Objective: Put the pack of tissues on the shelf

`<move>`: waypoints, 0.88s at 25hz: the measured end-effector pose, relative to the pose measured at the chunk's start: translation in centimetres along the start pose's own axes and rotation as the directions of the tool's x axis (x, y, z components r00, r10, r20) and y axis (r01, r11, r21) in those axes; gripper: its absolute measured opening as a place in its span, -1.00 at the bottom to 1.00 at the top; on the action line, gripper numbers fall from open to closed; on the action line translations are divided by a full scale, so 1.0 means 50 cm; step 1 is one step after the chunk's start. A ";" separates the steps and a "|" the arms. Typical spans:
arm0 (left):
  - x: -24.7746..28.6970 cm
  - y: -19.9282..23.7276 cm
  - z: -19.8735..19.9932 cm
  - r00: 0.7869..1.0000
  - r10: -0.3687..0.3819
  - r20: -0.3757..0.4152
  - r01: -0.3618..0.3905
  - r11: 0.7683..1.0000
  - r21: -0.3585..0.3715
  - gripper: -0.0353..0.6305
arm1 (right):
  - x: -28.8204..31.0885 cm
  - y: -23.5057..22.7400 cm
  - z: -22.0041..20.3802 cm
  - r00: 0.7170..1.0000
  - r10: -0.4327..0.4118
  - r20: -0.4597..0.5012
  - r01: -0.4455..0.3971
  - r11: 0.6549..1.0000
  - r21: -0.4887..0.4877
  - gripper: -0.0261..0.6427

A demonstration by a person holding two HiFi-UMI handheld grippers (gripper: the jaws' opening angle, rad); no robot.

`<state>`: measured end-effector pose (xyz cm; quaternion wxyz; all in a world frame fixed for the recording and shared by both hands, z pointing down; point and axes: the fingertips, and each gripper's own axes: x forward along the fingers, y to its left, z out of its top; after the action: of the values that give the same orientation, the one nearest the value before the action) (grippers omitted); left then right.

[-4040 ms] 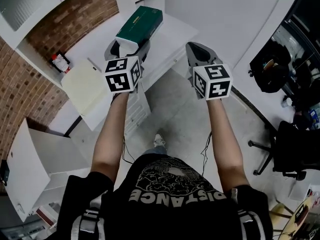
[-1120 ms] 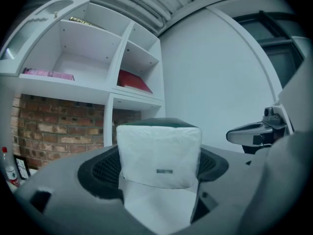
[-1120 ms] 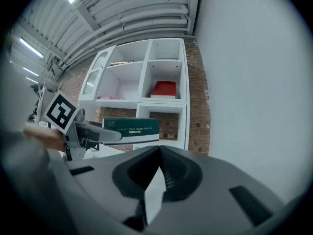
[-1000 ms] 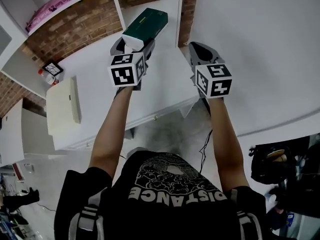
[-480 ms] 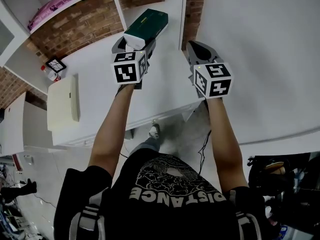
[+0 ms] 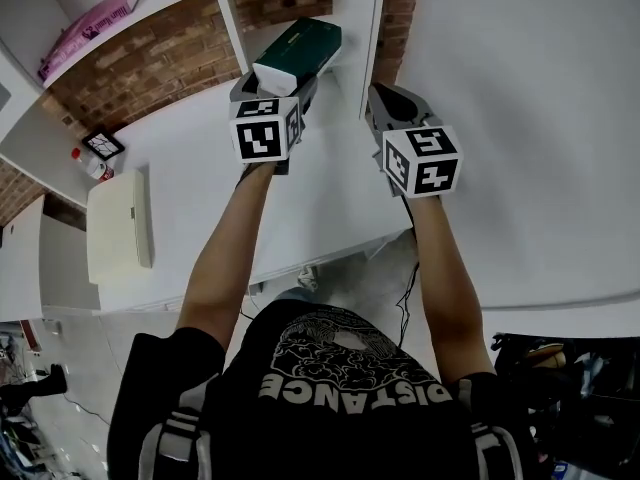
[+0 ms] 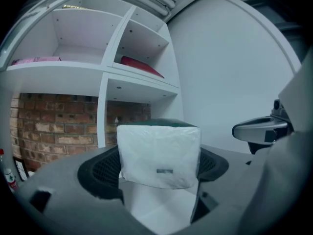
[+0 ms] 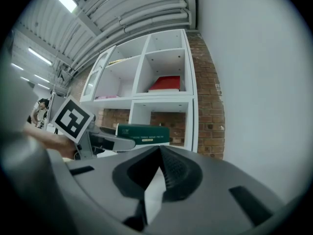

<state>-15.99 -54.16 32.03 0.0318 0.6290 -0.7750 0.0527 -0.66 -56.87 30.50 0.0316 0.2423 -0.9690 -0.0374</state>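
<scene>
Step as I read it: feeding the load into the shelf (image 6: 365, 28), lower bay, whose mouth is at the upper middle of the head view. The bay has white uprights on both sides and brick at the back. It looks to open at the level of the table (image 6: 190, 208), so entry is low. I want to go straight in, centred between the uprights, and level. Let go only once the underside rests on the surface. The bay is narrow, so any yaw risks clipping an upright.

The pack of tissues (image 6: 300, 56) is in the air over the far part of the table, right at the bay mouth. I can't tell if its far end is already inside. Its long axis runs away from me, lower left to upper right in the head view, with the far end aimed into the bay. The green face is up and the white short end faces me. It looks roughly level.

My left claw (image 6: 272, 84) is clamped on that near white end, one jaw on each side. The hold is only at the tail, so the nose may droop; move slowly.

My right claw (image 6: 390, 98) is closed, jaws meeting at the tips and nothing in them. It is off to the right of the pack, clear of the bay. Leave it there, out of the path.
</scene>
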 end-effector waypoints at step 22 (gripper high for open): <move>0.237 0.061 -0.010 0.998 -0.038 -0.041 0.037 0.999 -0.014 0.42 | 0.156 -0.064 -0.050 0.997 -0.040 -0.069 0.040 0.999 0.000 -0.91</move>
<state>-21.42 -64.97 33.76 0.0529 0.6420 -0.7625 0.0602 -5.80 -63.51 33.05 0.0643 0.2629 -0.9622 -0.0289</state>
